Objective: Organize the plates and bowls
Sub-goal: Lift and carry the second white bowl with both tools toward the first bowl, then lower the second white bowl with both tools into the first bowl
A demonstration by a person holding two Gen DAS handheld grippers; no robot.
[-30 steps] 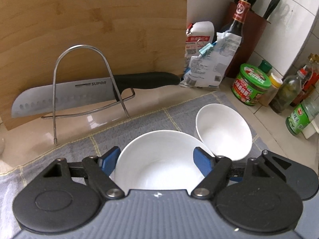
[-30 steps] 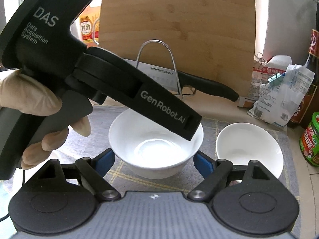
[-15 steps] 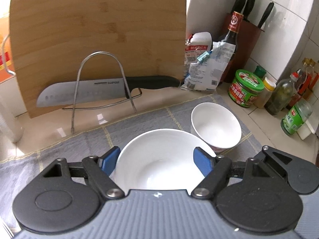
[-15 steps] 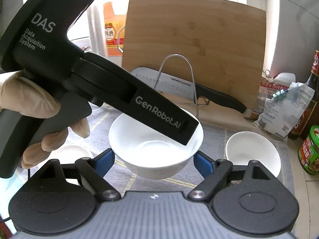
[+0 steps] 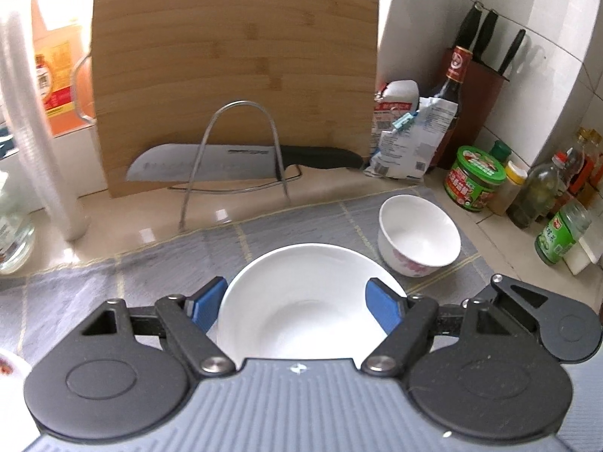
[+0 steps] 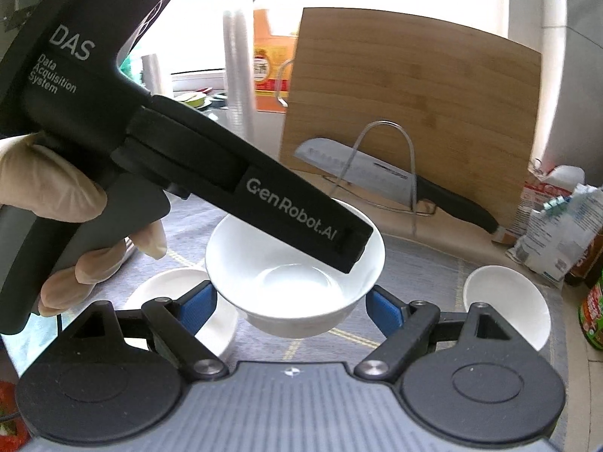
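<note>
left gripper [image 5: 297, 301] pinching the big white bowl [image 5: 301, 301] lifted off the grey mat [image 5: 113, 282], small floral bowl [image 5: 418, 235] sits near the mat's right edge, right gripper [image 6: 292, 303] spread wide behind the lifted bowl, a shallow white dish [image 6: 177, 286] lower left.

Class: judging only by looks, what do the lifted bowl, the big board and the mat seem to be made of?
Bowl: probably glazed ceramic; white, glossy, with bright reflections. Board: likely bamboo or wood; tan strips with grain, matte. Mat: seemingly woven cloth; grey, dull, with pale checked lines.
</note>
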